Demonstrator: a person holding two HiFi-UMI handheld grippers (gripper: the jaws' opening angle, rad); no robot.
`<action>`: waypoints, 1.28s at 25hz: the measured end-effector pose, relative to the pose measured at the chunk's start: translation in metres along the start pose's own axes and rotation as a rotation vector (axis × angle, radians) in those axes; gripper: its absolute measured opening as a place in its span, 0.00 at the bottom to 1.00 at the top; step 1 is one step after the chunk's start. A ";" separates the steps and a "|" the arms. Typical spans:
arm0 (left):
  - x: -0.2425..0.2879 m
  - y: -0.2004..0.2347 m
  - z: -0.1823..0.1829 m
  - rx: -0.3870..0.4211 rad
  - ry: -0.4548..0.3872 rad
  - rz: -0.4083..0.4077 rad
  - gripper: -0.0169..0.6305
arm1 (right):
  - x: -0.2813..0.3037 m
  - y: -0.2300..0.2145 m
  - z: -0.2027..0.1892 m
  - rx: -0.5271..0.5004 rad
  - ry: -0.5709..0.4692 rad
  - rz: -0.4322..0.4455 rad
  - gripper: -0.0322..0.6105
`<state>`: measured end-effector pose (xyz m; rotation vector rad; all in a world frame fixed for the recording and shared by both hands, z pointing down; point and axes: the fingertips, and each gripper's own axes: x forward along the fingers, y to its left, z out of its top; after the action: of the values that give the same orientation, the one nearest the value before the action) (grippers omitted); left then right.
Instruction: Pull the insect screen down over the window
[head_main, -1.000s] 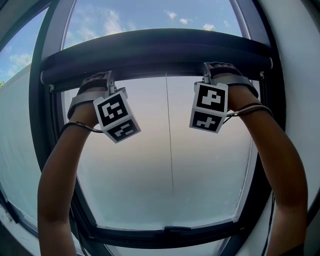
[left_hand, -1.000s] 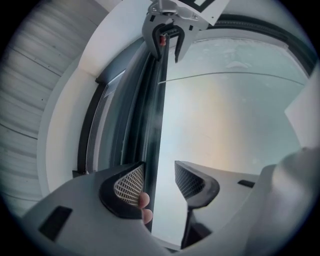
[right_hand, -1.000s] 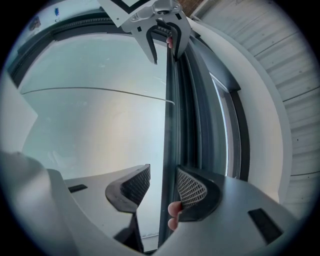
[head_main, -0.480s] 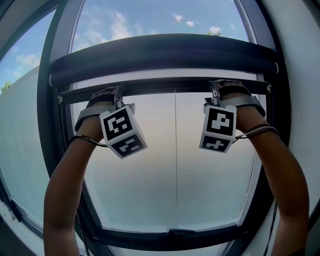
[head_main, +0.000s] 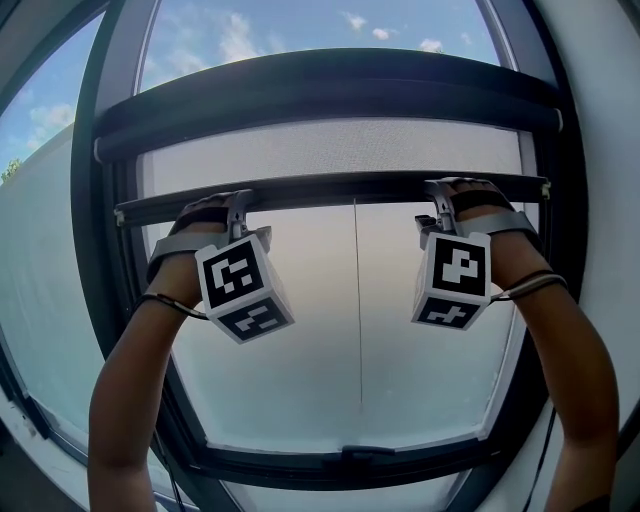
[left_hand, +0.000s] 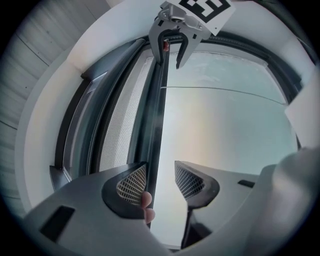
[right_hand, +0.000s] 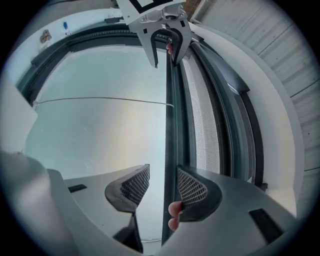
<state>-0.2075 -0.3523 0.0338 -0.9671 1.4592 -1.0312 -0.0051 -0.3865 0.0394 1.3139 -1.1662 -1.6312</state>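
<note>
Jaws apart, left gripper (left_hand: 160, 171) and right gripper (right_hand: 163, 171) straddle screen bar (head_main: 330, 187).

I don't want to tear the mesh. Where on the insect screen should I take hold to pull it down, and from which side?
Take the dark bottom bar, not the mesh. It is a long, stiff-looking, level rail spanning the window frame, so come from the room side, probably one hold each side of the centre cord, to keep it level.
</note>
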 end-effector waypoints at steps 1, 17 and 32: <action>-0.001 -0.003 0.000 -0.013 -0.007 -0.007 0.30 | -0.001 0.004 0.001 0.001 -0.006 0.003 0.29; -0.017 -0.049 -0.003 -0.061 -0.029 -0.114 0.29 | -0.014 0.051 0.002 0.015 0.001 0.078 0.30; -0.042 -0.096 -0.009 0.000 -0.058 -0.302 0.29 | -0.036 0.093 0.009 0.011 -0.015 0.162 0.30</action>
<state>-0.2079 -0.3408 0.1386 -1.2332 1.2900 -1.2082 -0.0062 -0.3821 0.1394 1.1840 -1.2584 -1.5221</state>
